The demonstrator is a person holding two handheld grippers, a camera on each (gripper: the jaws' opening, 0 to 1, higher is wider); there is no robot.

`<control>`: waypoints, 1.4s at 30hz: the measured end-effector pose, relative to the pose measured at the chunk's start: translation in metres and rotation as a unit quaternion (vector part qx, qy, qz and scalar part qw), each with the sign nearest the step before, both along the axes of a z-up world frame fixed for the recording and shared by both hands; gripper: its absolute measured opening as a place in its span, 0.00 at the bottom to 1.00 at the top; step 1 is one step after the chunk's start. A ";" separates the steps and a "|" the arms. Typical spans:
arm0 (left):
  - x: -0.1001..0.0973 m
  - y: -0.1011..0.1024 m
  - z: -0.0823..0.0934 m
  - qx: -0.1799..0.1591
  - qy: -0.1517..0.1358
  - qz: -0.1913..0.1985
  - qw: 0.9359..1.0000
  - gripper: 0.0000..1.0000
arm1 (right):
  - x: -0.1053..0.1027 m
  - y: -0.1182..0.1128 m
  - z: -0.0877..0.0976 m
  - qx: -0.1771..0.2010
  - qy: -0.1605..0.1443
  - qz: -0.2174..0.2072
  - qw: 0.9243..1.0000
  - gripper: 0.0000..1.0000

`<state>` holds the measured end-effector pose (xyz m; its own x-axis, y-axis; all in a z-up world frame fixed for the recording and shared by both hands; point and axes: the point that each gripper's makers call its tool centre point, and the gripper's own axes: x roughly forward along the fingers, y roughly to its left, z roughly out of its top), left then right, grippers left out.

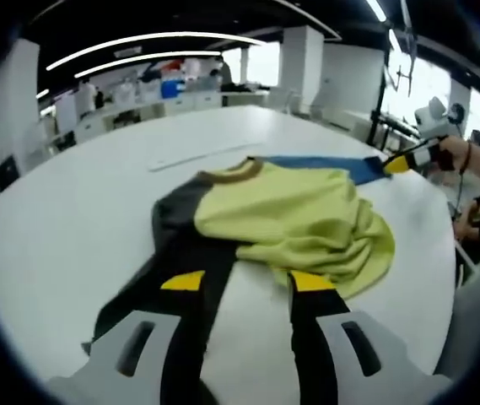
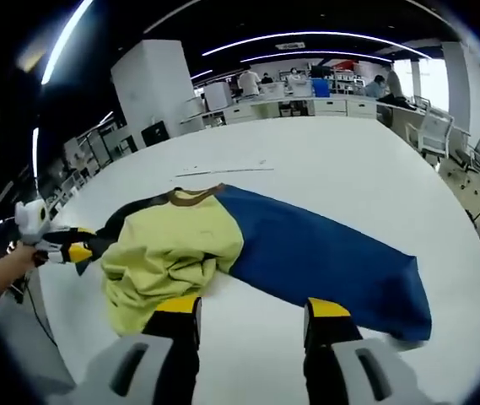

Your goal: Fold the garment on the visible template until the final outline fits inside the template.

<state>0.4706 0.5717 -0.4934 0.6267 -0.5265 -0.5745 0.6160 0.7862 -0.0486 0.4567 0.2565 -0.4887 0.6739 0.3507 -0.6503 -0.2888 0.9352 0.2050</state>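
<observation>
Both grippers, left (image 1: 248, 283) and right (image 2: 252, 310), hover with jaws spread at opposite sleeves of the shirt (image 1: 294, 215) on the counter (image 1: 79, 211), apparently poised to fold it.

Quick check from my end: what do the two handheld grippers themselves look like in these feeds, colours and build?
Both match. The left gripper has two black jaws with yellow tips rising from pale grey, slotted housings; the right gripper has the same build. Seen side-on in the left gripper view, the right gripper has a white body behind a yellow and black jaw. The hand on it wears a dark wristband. No cables are visible.
</observation>
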 end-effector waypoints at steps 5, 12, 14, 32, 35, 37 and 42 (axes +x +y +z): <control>0.001 -0.011 -0.003 -0.010 0.004 -0.002 1.000 0.33 | 0.001 0.014 -0.007 -0.003 0.005 0.018 1.000 0.46; 0.001 -0.022 -0.014 -0.001 0.011 -0.012 1.000 0.31 | 0.004 0.035 -0.017 0.002 0.009 0.040 0.999 0.46; 0.001 -0.023 -0.020 0.004 0.017 -0.015 1.000 0.30 | 0.006 0.041 -0.020 0.006 0.009 0.045 0.999 0.45; 0.001 -0.030 -0.037 -0.005 0.040 0.000 0.999 0.19 | 0.013 0.073 -0.044 -0.007 0.004 0.079 0.997 0.28; 0.000 -0.032 -0.039 -0.005 0.044 -0.001 0.999 0.15 | 0.014 0.076 -0.044 -0.014 -0.003 0.082 0.997 0.25; -0.001 -0.034 -0.042 -0.006 0.049 -0.002 0.999 0.12 | 0.015 0.077 -0.046 -0.025 -0.009 0.083 0.996 0.23; -0.001 -0.037 -0.042 -0.014 0.052 -0.002 0.999 0.06 | 0.015 0.082 -0.048 -0.041 -0.019 0.089 0.995 0.08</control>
